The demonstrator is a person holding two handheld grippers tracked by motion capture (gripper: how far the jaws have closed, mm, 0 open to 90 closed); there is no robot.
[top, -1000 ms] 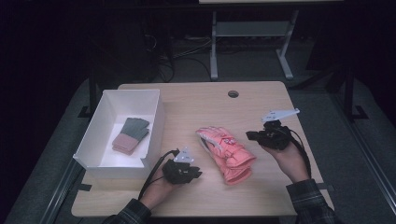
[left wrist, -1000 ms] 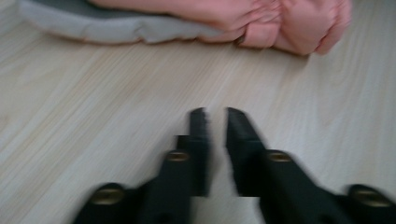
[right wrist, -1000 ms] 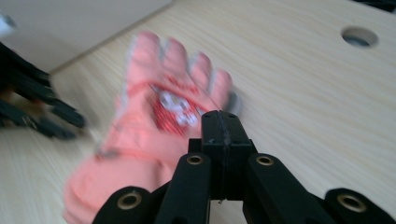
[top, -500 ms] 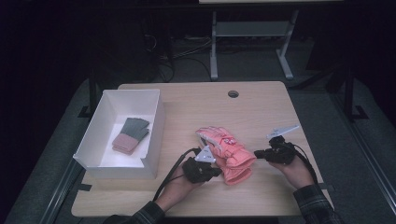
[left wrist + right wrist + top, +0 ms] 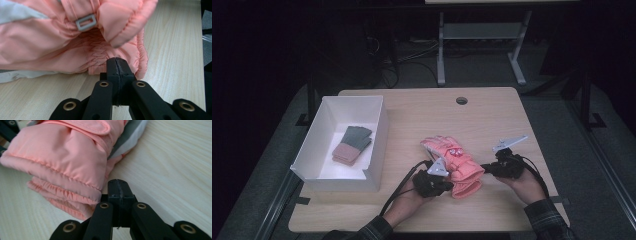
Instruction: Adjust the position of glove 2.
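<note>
at the left of the table point(image 5: 422, 107) i note the white box point(image 5: 377, 145), open-topped, with a folded pair of dark green and dusty pink socks point(image 5: 351, 145) lying flat on its floor; i judge the box to be the receiving container, set within easy reach of the left hand. next, the left gripper point(image 5: 435, 184) sits at the near left corner of the pink gloves point(image 5: 452, 160). in the left gripper view its jaws stand pressed together with no gap, their tips point(image 5: 117, 65) against the elastic cuff edge; i cannot tell whether a fold of fabric is pinched between them or whether they merely touch it. the pink gloves are padded ski gloves, stacked one on the other at table centre, cuffs toward me, fingers pointing away. the right gripper point(image 5: 492, 169) meets the same cuff end from the opposite side, and its jaws point(image 5: 118, 190) are likewise fully together beside the cuff hem, with no cloth clearly between them. i judge the two grippers bracket the stack so it can be squared up or lifted evenly without the pair sliding apart. the surface is pale wood-grain laminate, smooth, with a cable grommet point(image 5: 461, 100) near the far edge. beyond it the room is dark; a metal stand point(image 5: 482, 45) and loose cables point(image 5: 397, 60) lie on the grey floor.
</note>
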